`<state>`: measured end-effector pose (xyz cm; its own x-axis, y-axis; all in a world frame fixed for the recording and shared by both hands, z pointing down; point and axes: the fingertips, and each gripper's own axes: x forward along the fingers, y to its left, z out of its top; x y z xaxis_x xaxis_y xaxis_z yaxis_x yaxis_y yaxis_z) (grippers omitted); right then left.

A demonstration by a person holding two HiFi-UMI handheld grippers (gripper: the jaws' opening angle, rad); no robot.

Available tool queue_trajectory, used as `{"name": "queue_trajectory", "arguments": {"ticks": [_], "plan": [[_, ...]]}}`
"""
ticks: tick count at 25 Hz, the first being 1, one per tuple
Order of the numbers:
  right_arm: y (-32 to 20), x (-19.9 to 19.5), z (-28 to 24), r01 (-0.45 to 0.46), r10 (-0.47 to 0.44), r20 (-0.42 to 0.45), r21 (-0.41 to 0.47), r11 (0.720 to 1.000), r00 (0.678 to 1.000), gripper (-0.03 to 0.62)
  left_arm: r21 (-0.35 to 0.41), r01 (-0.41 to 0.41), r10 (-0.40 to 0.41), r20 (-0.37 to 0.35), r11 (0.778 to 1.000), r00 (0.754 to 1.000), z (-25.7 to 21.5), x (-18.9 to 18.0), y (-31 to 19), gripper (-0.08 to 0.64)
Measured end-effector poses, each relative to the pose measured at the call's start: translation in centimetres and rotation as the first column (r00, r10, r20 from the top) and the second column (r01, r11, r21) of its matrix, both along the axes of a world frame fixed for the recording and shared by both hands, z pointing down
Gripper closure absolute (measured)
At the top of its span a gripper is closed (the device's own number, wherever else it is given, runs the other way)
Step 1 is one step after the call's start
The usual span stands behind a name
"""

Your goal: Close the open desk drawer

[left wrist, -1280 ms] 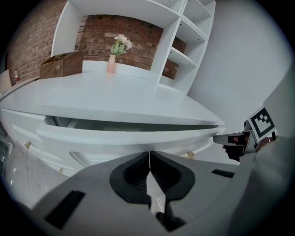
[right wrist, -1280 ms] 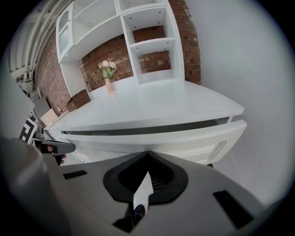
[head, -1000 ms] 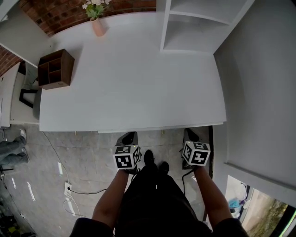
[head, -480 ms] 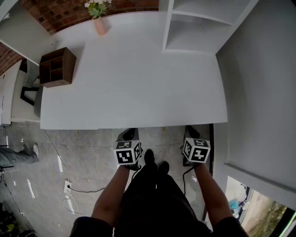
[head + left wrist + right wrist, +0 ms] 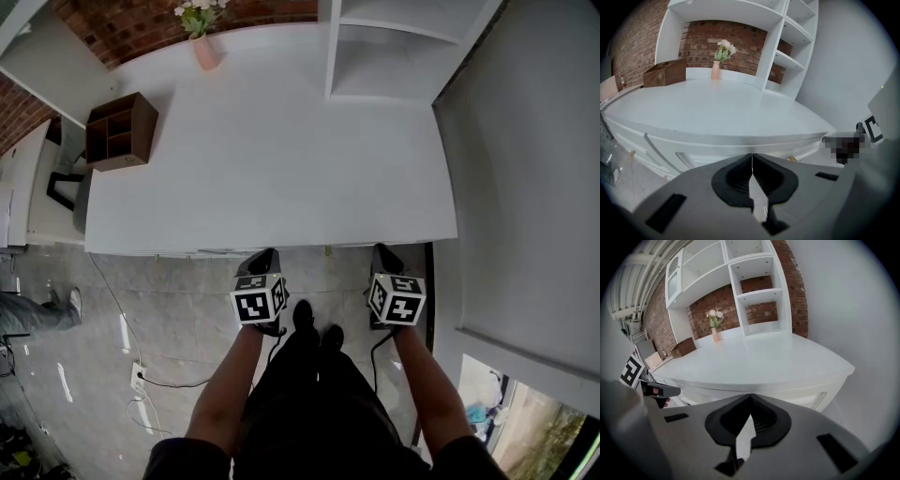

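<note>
The white desk (image 5: 262, 159) fills the head view. Its drawer fronts (image 5: 717, 152) run under the top edge, and only a thin sliver of drawer (image 5: 217, 252) shows past that edge from above. Nothing is between the meeting tips of my shut left gripper (image 5: 264, 255), which sits at the desk's front edge left of centre. My right gripper (image 5: 382, 250) is also shut and empty, at the edge further right. In the gripper views the left gripper (image 5: 752, 155) and right gripper (image 5: 750, 395) both face the drawer fronts (image 5: 806, 397) closely; whether they touch is hidden.
A brown wooden organiser (image 5: 120, 131) stands at the desk's left end and a pink vase of flowers (image 5: 203, 47) at the back. White shelving (image 5: 394, 47) rises at the back right, beside a white wall (image 5: 525, 169). A person's legs (image 5: 28, 309) show on the tiled floor (image 5: 169, 319) at far left.
Both grippers have moved forward to the desk's front edge. The white strip of drawer that stuck out under the edge has shrunk to a sliver.
</note>
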<state>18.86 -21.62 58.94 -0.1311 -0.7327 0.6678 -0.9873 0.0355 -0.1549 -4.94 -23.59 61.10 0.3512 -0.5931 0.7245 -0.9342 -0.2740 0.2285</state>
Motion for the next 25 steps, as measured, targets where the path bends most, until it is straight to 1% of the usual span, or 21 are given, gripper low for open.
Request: {"name": "queue_trajectory", "arguments": {"ticks": [7,10,17,20,25], "plan": [[1.8,0.4,-2.3,0.024,-0.025,0.002,0.063,0.998,1.0,0.588,0.074,0.009,-0.01,0.007,0.997,1.0,-2.5,0.9,1.5,0.549],[2.7,0.5,-3.5,0.041,-0.042,0.005,0.097,0.994,0.999,0.588,0.115,-0.003,0.001,0.013,0.993,1.0,-3.8,1.2,2.6,0.549],[5.0,0.7,-6.7,0.064,-0.07,0.027,0.181,0.981,0.997,0.588,0.222,-0.029,0.026,0.016,0.975,1.0,-7.9,2.0,5.1,0.549],[6.2,0.9,-7.7,0.067,-0.075,0.036,0.204,0.977,0.997,0.588,0.254,-0.03,0.027,0.018,0.967,0.999,-9.2,2.1,6.1,0.549],[8.4,1.0,-9.4,0.075,-0.089,0.043,0.247,0.966,0.995,0.588,0.288,-0.011,0.01,0.003,0.958,1.0,-10.6,2.2,8.2,0.549]]}}
